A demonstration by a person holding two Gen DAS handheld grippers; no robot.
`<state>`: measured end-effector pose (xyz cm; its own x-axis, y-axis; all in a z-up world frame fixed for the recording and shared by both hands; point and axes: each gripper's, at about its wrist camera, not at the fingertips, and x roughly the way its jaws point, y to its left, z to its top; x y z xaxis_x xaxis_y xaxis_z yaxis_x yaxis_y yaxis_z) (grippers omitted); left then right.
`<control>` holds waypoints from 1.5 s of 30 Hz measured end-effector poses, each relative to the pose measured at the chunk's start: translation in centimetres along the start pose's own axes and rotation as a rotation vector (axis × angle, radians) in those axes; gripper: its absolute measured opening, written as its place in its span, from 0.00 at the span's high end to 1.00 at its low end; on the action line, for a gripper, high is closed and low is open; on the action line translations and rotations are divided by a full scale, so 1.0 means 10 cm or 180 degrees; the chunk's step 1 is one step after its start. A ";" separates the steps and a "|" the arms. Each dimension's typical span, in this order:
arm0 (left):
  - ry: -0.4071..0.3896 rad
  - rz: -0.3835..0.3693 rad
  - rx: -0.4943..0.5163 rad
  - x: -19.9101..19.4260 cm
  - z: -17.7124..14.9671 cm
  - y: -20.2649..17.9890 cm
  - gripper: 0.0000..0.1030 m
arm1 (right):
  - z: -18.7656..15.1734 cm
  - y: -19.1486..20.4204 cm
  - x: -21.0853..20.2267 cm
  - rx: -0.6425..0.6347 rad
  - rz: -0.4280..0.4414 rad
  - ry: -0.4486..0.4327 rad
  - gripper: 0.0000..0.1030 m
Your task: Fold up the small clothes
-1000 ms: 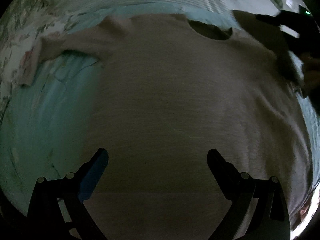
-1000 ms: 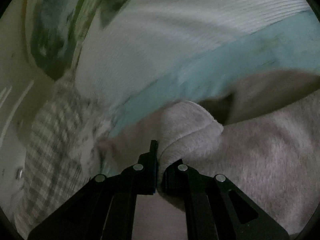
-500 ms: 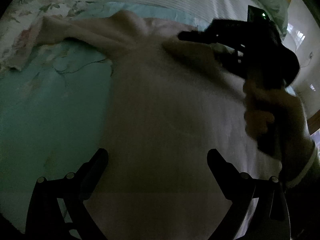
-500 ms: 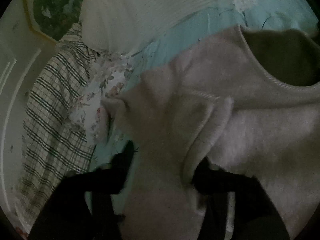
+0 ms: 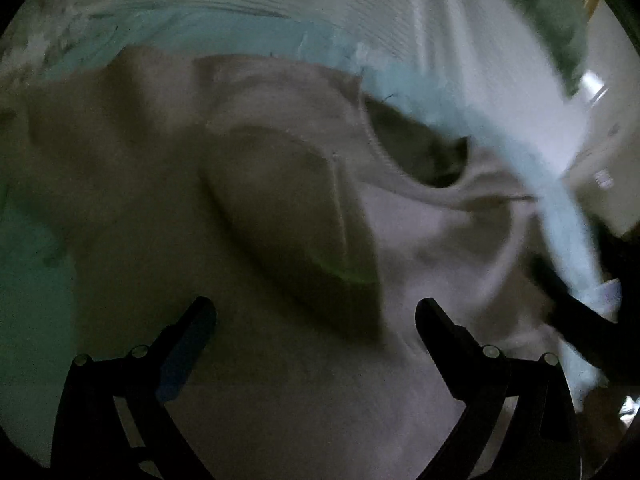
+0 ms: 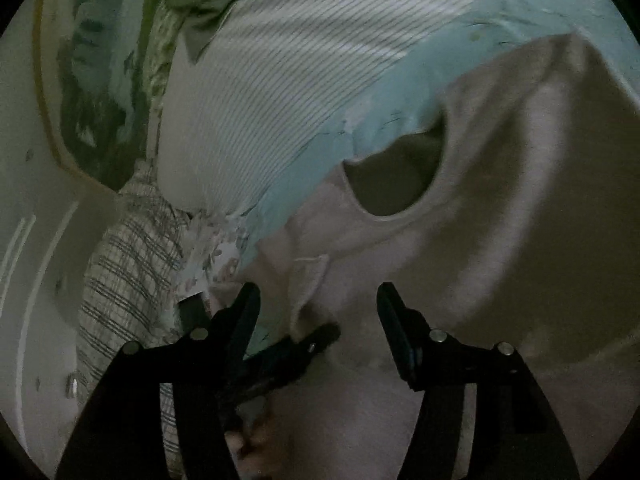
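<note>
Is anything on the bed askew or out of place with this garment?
Yes. The pinkish-grey sweater does not lie flat: one sleeve is folded over the chest as a rumpled, slanted flap beside the neck opening. The teal bedsheet and striped pillow look ordinary. No damage is visible.

Dim, murky, grainy throughout. Brightest at upper right of left wrist view, heavy motion smear there. Fisheye bending, black vignette at corners. Soft shadow across pale pinkish fleece sweater (image 5: 304, 216); right wrist view sharper.
</note>
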<state>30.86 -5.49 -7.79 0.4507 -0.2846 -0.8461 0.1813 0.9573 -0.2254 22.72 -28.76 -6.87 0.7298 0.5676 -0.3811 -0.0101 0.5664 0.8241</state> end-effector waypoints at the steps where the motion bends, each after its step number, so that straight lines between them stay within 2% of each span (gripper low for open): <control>1: 0.0019 0.0211 0.0042 0.09 0.04 -0.02 0.07 | -0.01 -0.02 -0.07 0.0002 -0.0013 -0.0015 0.40; 2: -0.0005 0.0342 0.0059 0.11 0.04 -0.01 0.08 | -0.02 -0.04 -0.13 -0.0016 -0.0032 -0.0030 0.40; 6: -0.0167 0.0302 -0.0092 -0.08 -0.06 0.26 0.09 | -0.09 -0.08 -0.35 -0.0109 -0.0094 -0.0108 0.32; 7: -0.0180 0.0257 -0.0149 -0.10 -0.08 0.34 0.09 | -0.10 -0.09 -0.38 -0.0106 -0.0096 -0.0119 0.32; 10: -0.0212 -0.0109 -0.0404 -0.14 -0.08 0.59 0.09 | -0.15 -0.14 -0.43 -0.0071 -0.0088 -0.0096 0.31; 14: -0.0256 -0.0253 -0.0431 -0.13 0.06 0.64 0.09 | -0.16 -0.19 -0.57 -0.0128 -0.0211 -0.0121 0.31; 19: -0.0310 -0.0431 -0.0573 -0.10 0.12 0.80 0.13 | -0.11 -0.29 -0.86 -0.0211 -0.0447 -0.0302 0.31; 20: -0.0327 -0.0456 -0.0542 -0.11 0.11 0.81 0.17 | -0.09 -0.32 -0.92 -0.0233 -0.0516 -0.0346 0.31; 21: -0.0336 -0.0448 -0.0472 -0.12 0.09 0.80 0.29 | -0.06 -0.35 -0.97 -0.0246 -0.0590 -0.0397 0.31; 22: -0.0334 -0.0446 -0.0386 -0.14 0.08 0.77 0.49 | -0.02 -0.38 -1.03 -0.0248 -0.0667 -0.0447 0.31; 23: -0.0309 -0.0466 -0.0294 -0.13 0.08 0.72 0.63 | 0.02 -0.42 -1.08 -0.0242 -0.0735 -0.0492 0.31; 24: -0.0287 -0.0490 -0.0219 -0.13 0.09 0.68 0.92 | 0.06 -0.46 -1.15 -0.0233 -0.0799 -0.0543 0.31; 26: -0.0368 -0.0467 -0.0049 -0.22 0.15 0.57 0.95 | 0.15 -0.53 -1.28 -0.0242 -0.0941 -0.0669 0.31; 29: -0.0732 -0.0168 0.0206 -0.44 0.23 0.48 0.97 | 0.30 -0.62 -1.33 -0.0290 -0.1190 -0.0751 0.31; 30: -0.0792 -0.0070 0.0237 -0.44 0.26 0.49 0.97 | 0.36 -0.67 -1.30 -0.0291 -0.1274 -0.0719 0.31; 32: -0.0707 0.0024 0.0188 -0.35 0.30 0.60 0.97 | 0.50 -0.78 -1.15 -0.0272 -0.1453 -0.0563 0.31; 36: -0.0792 -0.0050 0.0080 -0.39 0.26 0.74 0.98 | 0.70 -0.94 -0.77 -0.0309 -0.1678 -0.0299 0.31; 37: -0.0829 -0.0063 0.0077 -0.41 0.24 0.74 0.98 | 0.73 -1.00 -0.66 -0.0296 -0.1734 -0.0178 0.36; 38: -0.0844 -0.0080 0.0081 -0.42 0.23 0.74 0.98 | 0.74 -1.06 -0.56 -0.0283 -0.1718 -0.0064 0.87; 39: -0.0849 -0.0077 0.0097 -0.43 0.22 0.74 0.98 | 0.75 -1.11 -0.50 -0.0263 -0.1667 0.0010 0.93; 40: -0.0842 -0.0052 0.0130 -0.42 0.22 0.72 0.98 | 0.75 -1.12 -0.49 -0.0260 -0.1704 -0.0001 0.93; 43: -0.0851 -0.0028 0.0215 -0.44 0.21 0.69 0.97 | 0.75 -1.08 -0.67 -0.0293 -0.1790 -0.0275 0.93; 45: -0.0872 -0.0034 0.0221 -0.46 0.20 0.70 0.97 | 0.74 -1.15 -0.66 -0.0203 -0.1792 -0.0207 0.92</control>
<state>31.84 2.38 -4.53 0.6662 -0.3070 -0.6796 0.2425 0.9510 -0.1920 23.11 -43.46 -10.75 0.6750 0.1310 -0.7261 0.3528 0.8070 0.4736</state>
